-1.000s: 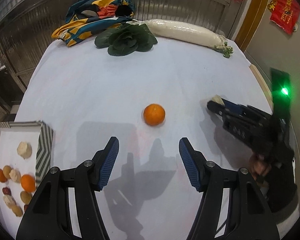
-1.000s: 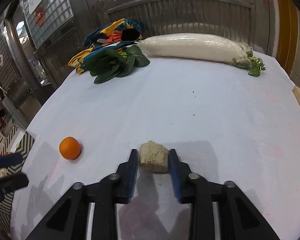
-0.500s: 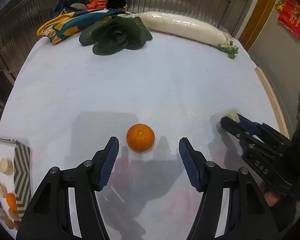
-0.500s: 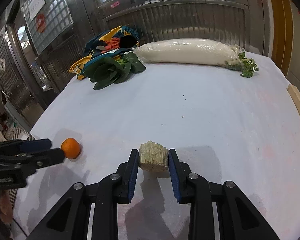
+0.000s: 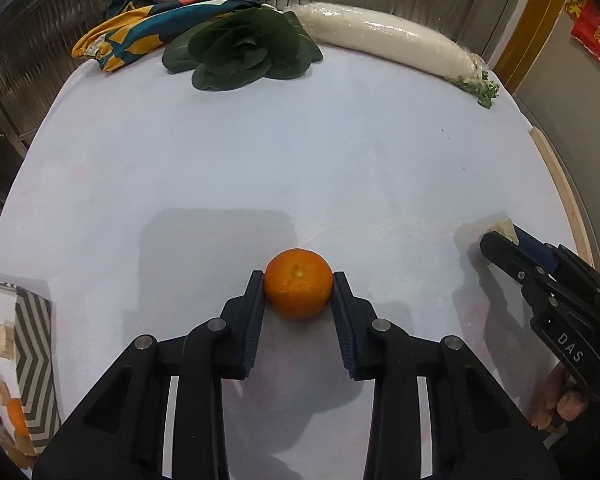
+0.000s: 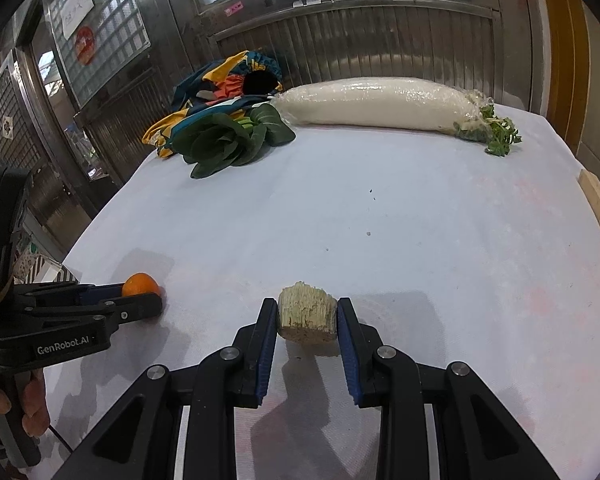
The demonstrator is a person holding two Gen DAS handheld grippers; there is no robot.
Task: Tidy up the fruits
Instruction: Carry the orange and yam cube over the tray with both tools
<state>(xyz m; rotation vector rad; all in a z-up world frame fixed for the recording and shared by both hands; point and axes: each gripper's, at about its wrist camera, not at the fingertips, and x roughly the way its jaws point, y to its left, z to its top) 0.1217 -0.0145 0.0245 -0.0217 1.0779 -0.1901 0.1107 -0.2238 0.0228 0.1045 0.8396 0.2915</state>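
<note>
My left gripper [image 5: 299,292] is shut on an orange tangerine [image 5: 299,289] that rests on the white tablecloth; it also shows in the right wrist view [image 6: 140,285] between the left fingers. My right gripper [image 6: 307,322] is shut on a pale beige fibrous chunk [image 6: 307,317] held just above the cloth; the chunk's tip shows in the left wrist view [image 5: 503,230]. A striped box [image 5: 34,344] with several fruit pieces sits at the table's left edge.
At the far side lie a dark green leafy vegetable [image 5: 240,50], a long white wrapped radish [image 5: 384,42] and a colourful cloth bundle [image 5: 168,20]. A wooden strip [image 5: 560,188] runs along the table's right edge. Metal shutters stand behind.
My left gripper moved forward around the tangerine and closed on it. My right gripper kept its hold on the beige chunk and lifted it slightly.
</note>
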